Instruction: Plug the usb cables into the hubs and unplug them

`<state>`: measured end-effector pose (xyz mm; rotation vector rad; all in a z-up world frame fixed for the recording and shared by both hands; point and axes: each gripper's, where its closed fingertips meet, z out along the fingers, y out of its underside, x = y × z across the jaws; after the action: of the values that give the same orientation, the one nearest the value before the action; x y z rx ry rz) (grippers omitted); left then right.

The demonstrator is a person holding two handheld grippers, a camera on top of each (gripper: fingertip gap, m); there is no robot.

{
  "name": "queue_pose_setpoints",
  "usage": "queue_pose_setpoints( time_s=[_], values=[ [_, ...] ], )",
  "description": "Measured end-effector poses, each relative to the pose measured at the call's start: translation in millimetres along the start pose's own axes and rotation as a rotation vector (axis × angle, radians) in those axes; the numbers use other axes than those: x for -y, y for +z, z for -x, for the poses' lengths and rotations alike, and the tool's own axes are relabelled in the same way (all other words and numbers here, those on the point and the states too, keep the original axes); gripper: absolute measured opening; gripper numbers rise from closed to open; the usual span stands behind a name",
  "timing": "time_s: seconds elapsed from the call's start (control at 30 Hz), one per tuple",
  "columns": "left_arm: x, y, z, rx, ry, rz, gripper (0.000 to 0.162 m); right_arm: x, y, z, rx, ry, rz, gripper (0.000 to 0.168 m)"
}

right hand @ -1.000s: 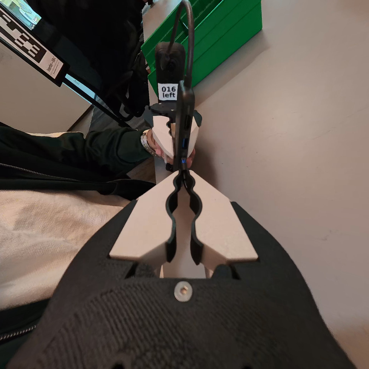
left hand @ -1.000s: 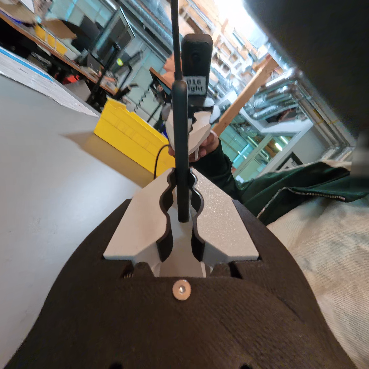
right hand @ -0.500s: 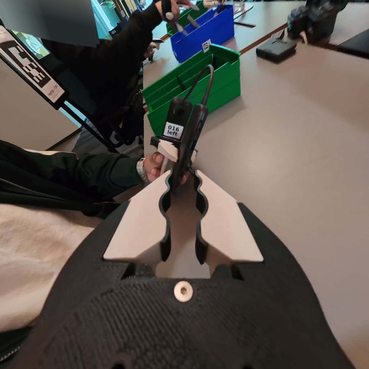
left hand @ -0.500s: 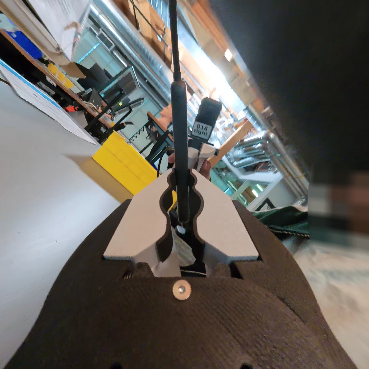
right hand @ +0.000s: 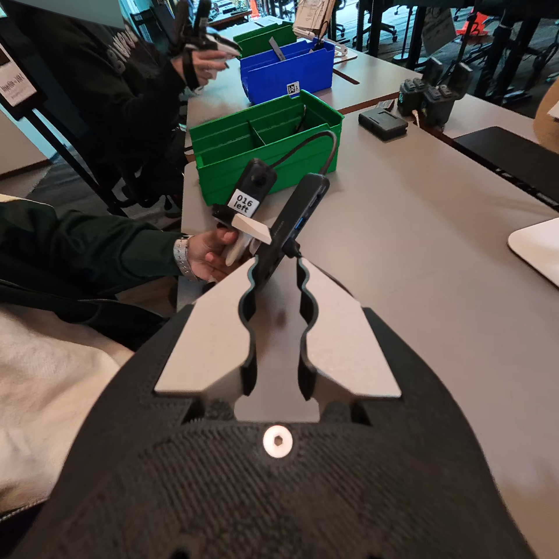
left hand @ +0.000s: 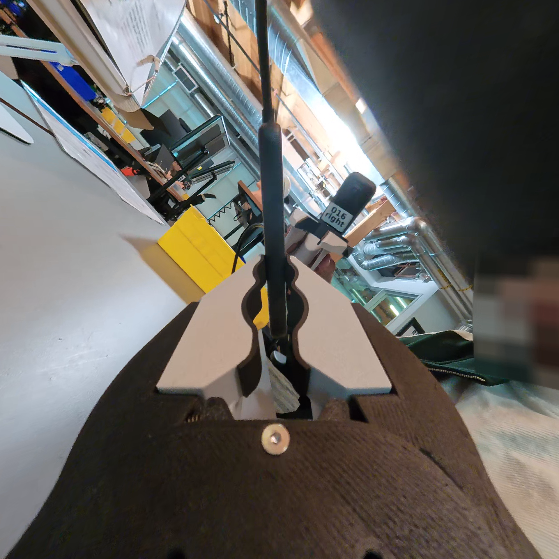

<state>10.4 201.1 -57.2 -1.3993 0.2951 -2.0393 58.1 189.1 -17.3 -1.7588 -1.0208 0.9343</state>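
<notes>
Jaws: left gripper (left hand: pixel 274 266) clenched on hub (left hand: pixel 273 211), which sticks out past its tips; right gripper (right hand: pixel 276 266) released, empty. Plug (right hand: pixel 292 246) sits in hub w/ right's tips just short of it. Unplugging prob. left.

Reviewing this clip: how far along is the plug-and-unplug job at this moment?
Done: one dark plug sits in the hub's side. In hand: the left gripper is shut on the hub, holding it above the table; the right gripper is open and empty, close to the hub. Left: unplugging that plug. The blue port above it looks free. Whether more cables wait in the green bin is unclear.
</notes>
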Motion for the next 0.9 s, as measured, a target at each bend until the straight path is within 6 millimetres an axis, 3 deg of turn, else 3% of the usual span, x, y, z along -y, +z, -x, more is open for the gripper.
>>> queue_pose_setpoints(
  time_s=[0.2,0.43,0.57,0.7,0.9],
  values=[
    [-11.2,5.0,2.6,0.033,0.039,0.062,0.009,-0.2,5.9,-1.4,-0.120,-0.210,0.005,0.025],
    [-27.6,10.2,6.8,0.073,0.085,0.155,0.009,-26.1,30.1,7.4,-0.220,-0.529,0.134,0.012],
    [-39.7,11.6,15.4,0.139,0.148,0.231,0.009,-34.6,41.8,15.6,-0.202,-0.561,0.146,0.016],
    [-50.4,15.1,12.7,0.127,0.162,0.280,0.009,-33.9,43.4,6.4,-0.287,-0.607,0.144,0.018],
    [-49.5,16.4,8.4,0.083,0.089,0.254,0.009,-28.9,43.1,1.8,-0.401,-0.759,0.134,0.020]
  ],
)
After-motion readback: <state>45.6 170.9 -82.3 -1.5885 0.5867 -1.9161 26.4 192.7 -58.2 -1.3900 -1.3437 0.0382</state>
